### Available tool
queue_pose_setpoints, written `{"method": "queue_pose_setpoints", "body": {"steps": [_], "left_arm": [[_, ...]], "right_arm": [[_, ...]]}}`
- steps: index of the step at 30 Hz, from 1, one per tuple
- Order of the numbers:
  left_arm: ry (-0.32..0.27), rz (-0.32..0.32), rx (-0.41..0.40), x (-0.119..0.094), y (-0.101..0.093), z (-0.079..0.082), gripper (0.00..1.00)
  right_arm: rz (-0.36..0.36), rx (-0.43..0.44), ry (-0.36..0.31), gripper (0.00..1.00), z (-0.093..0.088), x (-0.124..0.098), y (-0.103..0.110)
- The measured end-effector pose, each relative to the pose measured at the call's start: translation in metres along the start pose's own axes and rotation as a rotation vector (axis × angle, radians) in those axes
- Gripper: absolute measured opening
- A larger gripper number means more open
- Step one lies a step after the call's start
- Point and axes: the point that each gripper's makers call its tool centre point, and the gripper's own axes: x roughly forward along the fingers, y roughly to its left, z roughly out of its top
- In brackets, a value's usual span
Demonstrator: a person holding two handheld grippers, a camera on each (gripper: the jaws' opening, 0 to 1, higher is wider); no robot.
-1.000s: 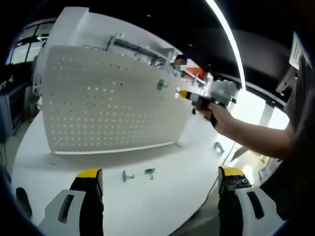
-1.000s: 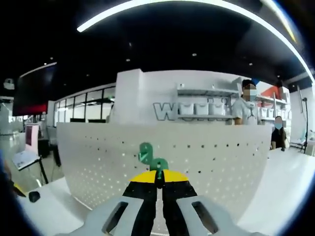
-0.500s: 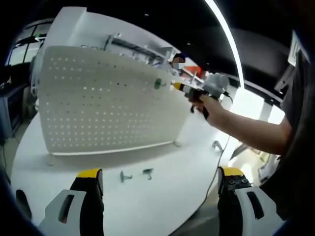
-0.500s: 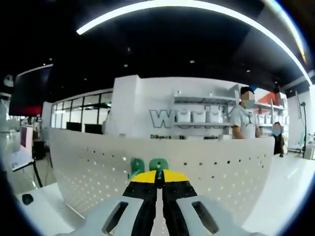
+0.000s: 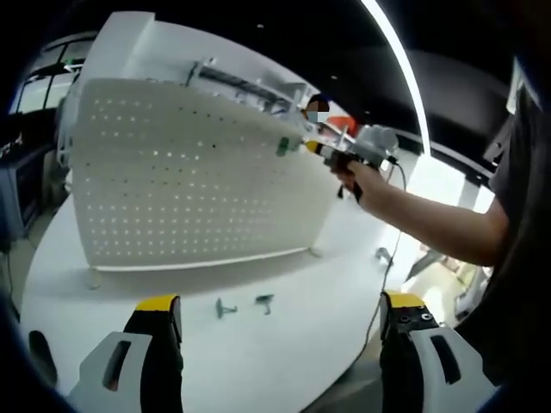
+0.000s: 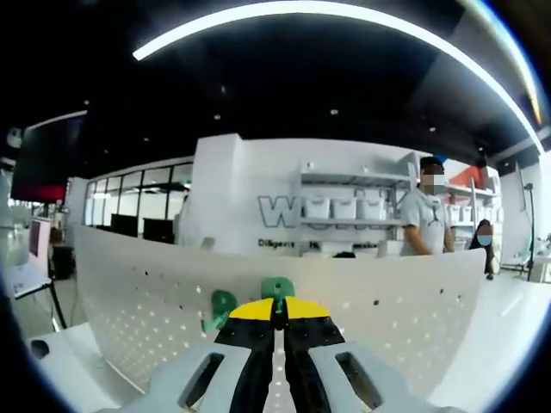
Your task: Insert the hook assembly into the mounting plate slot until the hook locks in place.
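The white perforated mounting plate (image 5: 189, 172) stands upright on the round white table (image 5: 284, 353). A person's hand holds my right gripper (image 5: 312, 147) near the plate's upper right edge, shut on a green hook (image 5: 282, 146). In the right gripper view the yellow-tipped jaws (image 6: 277, 306) are closed on the green hook (image 6: 277, 287) right in front of the plate (image 6: 387, 301). A second green part (image 6: 221, 305) shows just to its left; I cannot tell whether it is seated in a hole. My left gripper (image 5: 280, 303) hangs open low over the table.
Two loose green hooks (image 5: 225, 307) (image 5: 263, 300) lie on the table in front of the plate, and another small hook (image 5: 382, 255) sits near the right edge. The person's arm (image 5: 430, 228) crosses from the right. People (image 6: 426, 228) stand by shelves behind the plate.
The right gripper has risen with the hook toward the plate's top edge and sits closer to it. The left gripper is still.
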Motion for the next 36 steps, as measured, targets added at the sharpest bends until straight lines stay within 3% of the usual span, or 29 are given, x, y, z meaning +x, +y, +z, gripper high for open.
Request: {"method": "queue_pose_setpoints", "body": {"steps": [11,26,31,32,34,36], "left_arm": [[0.007,0.004,-0.007,0.001,0.004,-0.002,0.97],[0.007,0.016,-0.02,0.001,0.007,-0.005,0.96],[0.019,0.013,-0.028,0.002,0.007,-0.01,0.96],[0.02,0.012,-0.028,0.002,0.006,-0.01,0.96],[0.019,0.008,-0.027,0.002,0.005,-0.009,0.96],[0.018,0.004,-0.025,0.002,0.004,-0.008,0.96]], "right_arm": [[-0.01,0.03,-0.02,0.01,-0.008,0.001,-0.003],[-0.042,-0.02,-0.012,0.0,-0.017,0.006,0.001],[-0.04,-0.051,-0.003,0.01,-0.017,0.006,0.001],[-0.029,-0.096,0.052,0.02,-0.024,0.006,0.001],[-0.036,-0.205,0.063,0.02,-0.022,0.009,0.002],[-0.036,-0.208,0.072,0.04,-0.023,0.01,0.005]]}}
